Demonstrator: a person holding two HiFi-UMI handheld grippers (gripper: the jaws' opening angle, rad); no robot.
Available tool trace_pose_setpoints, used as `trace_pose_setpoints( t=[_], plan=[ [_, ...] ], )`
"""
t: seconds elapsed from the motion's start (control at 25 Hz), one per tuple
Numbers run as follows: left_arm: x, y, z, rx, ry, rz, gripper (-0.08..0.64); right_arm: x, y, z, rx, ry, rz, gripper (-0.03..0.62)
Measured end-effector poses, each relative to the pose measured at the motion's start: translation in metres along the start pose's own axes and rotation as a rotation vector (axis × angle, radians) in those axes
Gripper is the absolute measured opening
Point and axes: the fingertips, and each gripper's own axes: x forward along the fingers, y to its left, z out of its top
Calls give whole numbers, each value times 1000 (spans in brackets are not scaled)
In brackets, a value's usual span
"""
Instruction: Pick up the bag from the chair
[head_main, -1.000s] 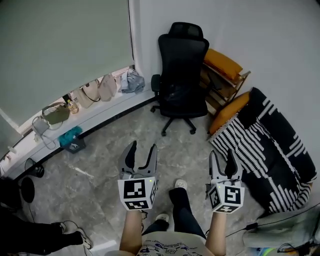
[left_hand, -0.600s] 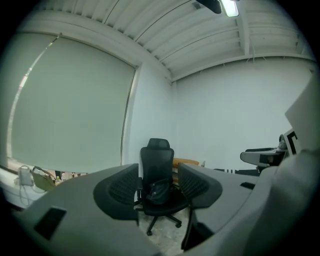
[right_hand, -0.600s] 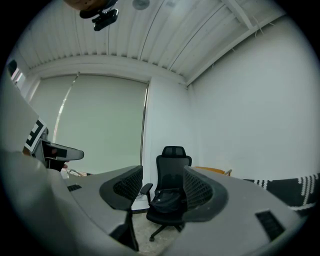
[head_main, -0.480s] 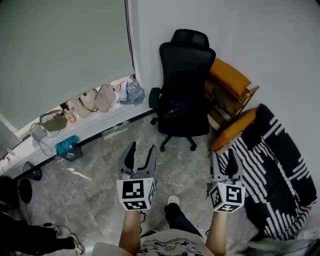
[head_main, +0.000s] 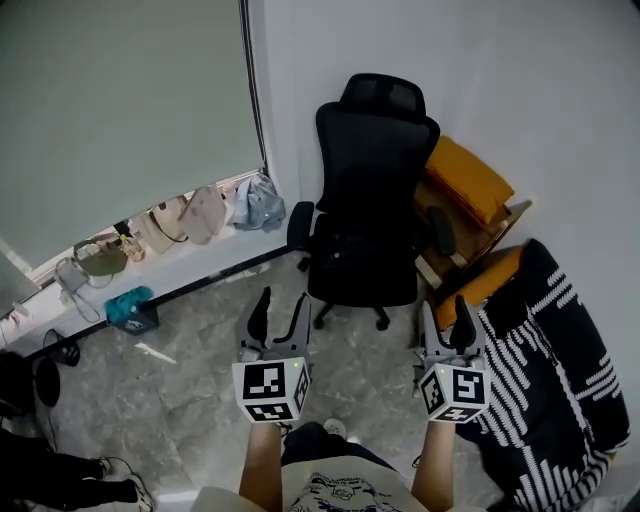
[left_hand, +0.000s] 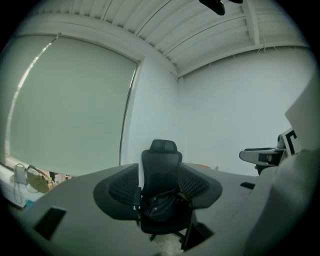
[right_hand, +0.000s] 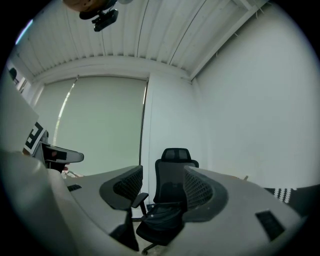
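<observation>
Left gripper: jaws apart, about half open, nothing held. It points level at the chair. The left gripper view shows only air between the jaws, with the chair framed in the gap farther off.

Right gripper: jaws also apart by about the same amount, empty, pointing level. It is side by side with the left one at about the same height. The marker cubes on both face the head camera, with the person's forearms behind them.

Bag: dark and slumped, lying on the chair seat against the backrest. It is well apart from both grippers and neither touches it. In the head view it blends into the black seat and is hard to make out.

The chair is a black office chair with a headrest, on a wheeled base. It stands in the room corner and faces the person.

Right of the chair is a wooden rack with an orange cushion on it. Nearer on that side is a black-and-white striped cover.

Left of the chair is a window ledge under a drawn blind, with several light handbags in a row. A teal box sits on the marble floor below the ledge.

The person's legs show between the grippers.
</observation>
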Motion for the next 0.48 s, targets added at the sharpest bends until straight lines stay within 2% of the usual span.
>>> trace_pose_setpoints(
  t=[0.48],
  plan=[
    [129, 12, -18, -5, 50, -8, 242, 120, -38, -29, 13, 41, 19, 255]
  ],
)
